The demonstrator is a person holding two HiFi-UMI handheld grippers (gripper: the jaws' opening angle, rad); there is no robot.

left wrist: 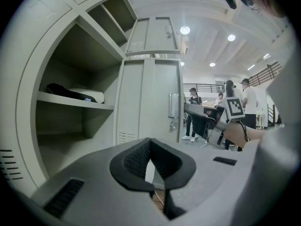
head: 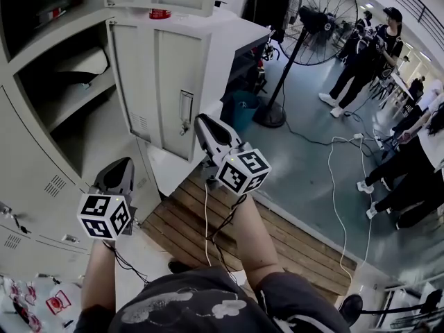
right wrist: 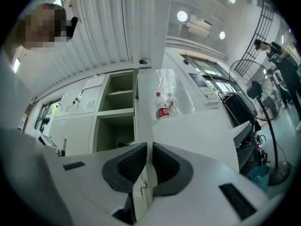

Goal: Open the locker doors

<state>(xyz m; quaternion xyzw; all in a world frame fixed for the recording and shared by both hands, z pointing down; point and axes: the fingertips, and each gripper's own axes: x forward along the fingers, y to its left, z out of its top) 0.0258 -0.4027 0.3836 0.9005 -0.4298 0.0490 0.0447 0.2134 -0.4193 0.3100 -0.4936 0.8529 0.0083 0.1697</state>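
A pale grey bank of lockers (head: 41, 207) fills the left of the head view. One tall locker door (head: 163, 75) stands swung out, its handle (head: 186, 109) facing me. My right gripper (head: 201, 122) is at that door's free edge, just below the handle. In the right gripper view the door's thin edge (right wrist: 142, 102) runs between the pads, and the right gripper (right wrist: 146, 147) is shut on it. My left gripper (head: 123, 164) hangs lower, beside a lower door panel (head: 83, 151). The left gripper (left wrist: 149, 142) is shut with its tips meeting and nothing held. The same door (left wrist: 150, 98) shows ahead of it.
Open compartments (head: 66, 89) hold a dark and white bundle (left wrist: 70, 93) on a shelf. Bottles (right wrist: 162, 106) stand on top of the lockers. A wooden pallet (head: 277, 234) lies below me. A large standing fan (head: 316, 19), floor cables (head: 331, 186) and several people (head: 368, 47) are to the right.
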